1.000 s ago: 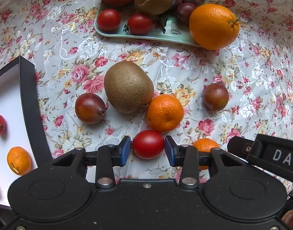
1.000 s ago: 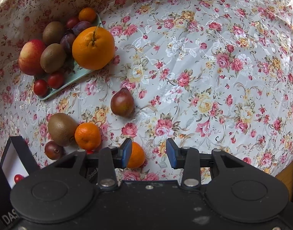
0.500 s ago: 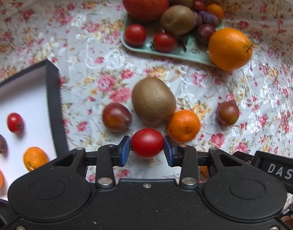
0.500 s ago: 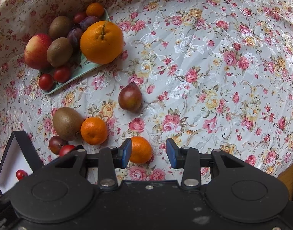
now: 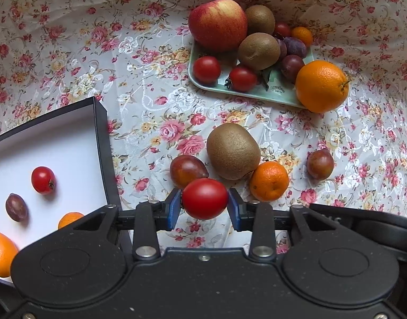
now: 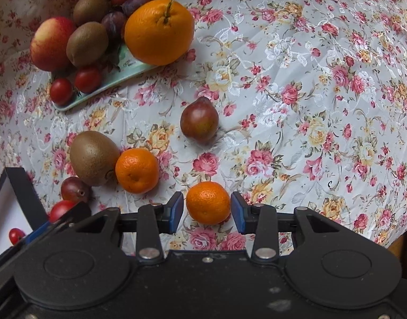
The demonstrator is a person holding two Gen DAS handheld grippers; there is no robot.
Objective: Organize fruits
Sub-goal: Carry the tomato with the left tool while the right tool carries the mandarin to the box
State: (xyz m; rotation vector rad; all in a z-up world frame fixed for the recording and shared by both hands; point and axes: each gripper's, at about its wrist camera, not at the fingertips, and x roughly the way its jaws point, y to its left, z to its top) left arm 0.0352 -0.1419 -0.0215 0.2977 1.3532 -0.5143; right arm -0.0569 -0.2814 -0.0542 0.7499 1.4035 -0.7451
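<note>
My left gripper [image 5: 204,208] is shut on a red tomato [image 5: 205,198] and holds it above the floral cloth, just right of the black box [image 5: 100,143]. The box's white floor bears a tomato [image 5: 43,180], a plum [image 5: 16,207] and mandarins. My right gripper [image 6: 206,210] is open low over the cloth. A small mandarin [image 6: 208,202] lies between its blue pads, with a narrow gap on each side. In the right wrist view the held tomato [image 6: 60,210] shows at the lower left.
Loose on the cloth lie a kiwi [image 5: 233,151], two plums [image 5: 188,171] [image 5: 320,164] and a mandarin [image 5: 268,181]. A green tray [image 5: 256,93] at the back holds an apple, kiwis, tomatoes and plums. A large orange [image 5: 321,86] rests at its right corner.
My left gripper closed on the tomato, lifted it off the cloth and drew back toward the box. The right gripper shifted left so the small mandarin sits between its fingers.
</note>
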